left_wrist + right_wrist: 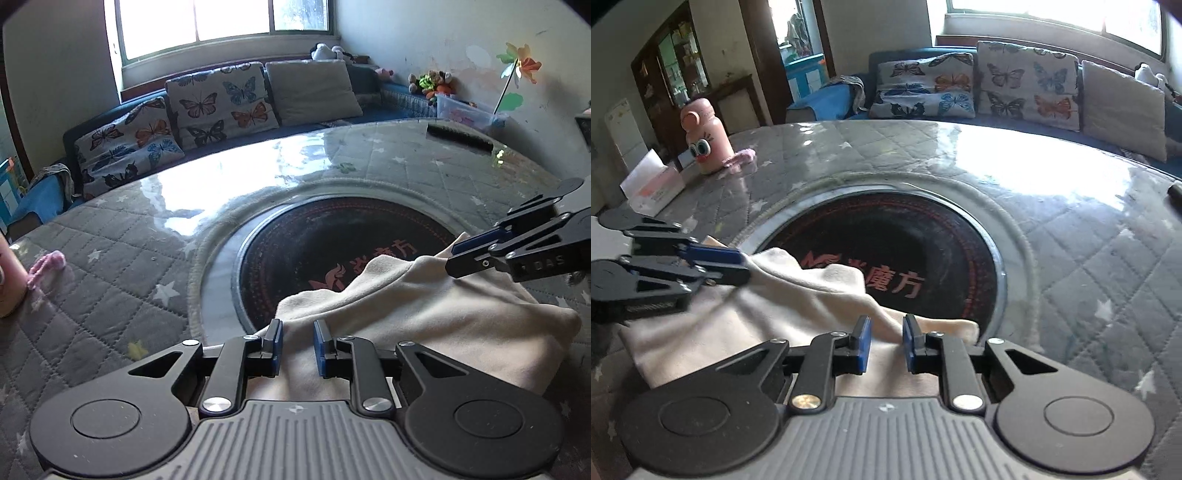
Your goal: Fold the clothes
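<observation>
A cream garment (436, 317) lies bunched on the round table, partly over the black centre disc (332, 251); it also shows in the right wrist view (798, 295). My left gripper (297, 345) has its jaws a little apart over a fold of the cloth, with cloth between them. My right gripper (886, 345) likewise stands slightly apart with cloth between the pads. Each gripper also shows from the side in the other view, the right gripper (458, 258) and the left gripper (738, 266), with their tips at a raised edge of the garment.
The table has a grey quilted star cover (110, 280) under clear film. A pink bottle (705, 136), a pink cloth (740, 159) and a tissue box (653, 184) stand at its far left. A sofa with butterfly cushions (218, 103) runs behind. A black object (461, 136) lies at the far right.
</observation>
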The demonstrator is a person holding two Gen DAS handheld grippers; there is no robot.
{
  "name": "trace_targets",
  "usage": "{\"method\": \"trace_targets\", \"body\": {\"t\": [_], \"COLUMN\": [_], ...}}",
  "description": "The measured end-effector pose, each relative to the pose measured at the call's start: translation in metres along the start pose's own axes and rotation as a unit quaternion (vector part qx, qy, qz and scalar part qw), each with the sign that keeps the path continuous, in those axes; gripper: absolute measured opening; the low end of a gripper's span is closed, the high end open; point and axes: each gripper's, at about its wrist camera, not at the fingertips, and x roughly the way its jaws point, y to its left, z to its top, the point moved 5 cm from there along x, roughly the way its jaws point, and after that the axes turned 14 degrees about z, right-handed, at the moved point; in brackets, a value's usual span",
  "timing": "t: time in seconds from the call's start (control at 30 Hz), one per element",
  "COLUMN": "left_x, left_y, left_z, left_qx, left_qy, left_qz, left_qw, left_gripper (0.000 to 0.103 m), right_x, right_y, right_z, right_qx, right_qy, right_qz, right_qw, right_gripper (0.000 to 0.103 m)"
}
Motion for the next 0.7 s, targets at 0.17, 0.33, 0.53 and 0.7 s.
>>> {"method": "trace_targets", "body": {"t": [0.17,0.33,0.53,0.7], "left_x": [-0.025,-0.058,-0.088,-0.097], "left_y": [0.011,0.018,0.029,0.030], "left_z": [-0.010,-0.030,-0.053,-0.069], "left_qx": [-0.005,-0.002,-0.024,-0.041], "left_qy": [-0.014,-0.028,-0.030,-0.021], "left_qz": [0.006,0.010,0.016,0.015], "left_qw": [0.9999,0.9995,0.9991,0.9988], "left_gripper": [0.021,0.021,0.025,0.025], "right_x": [0.002,-0.013,-0.035,-0.059], "right_y": [0.001,0.011,0.020,0.025], "right_z": [-0.003,-0.002,-0.020,-0.035], "right_qx": [-0.017,-0.031,-0.036,-0.025], "right_qy": [0.002,-0.009,0.003,-0.010], "right_qz": [-0.013,-0.010,-0.003,0.008], "right_qw": [1.000,0.999,0.999,1.000], "right_gripper": [0.017,0.018,0.018,0.018]}}
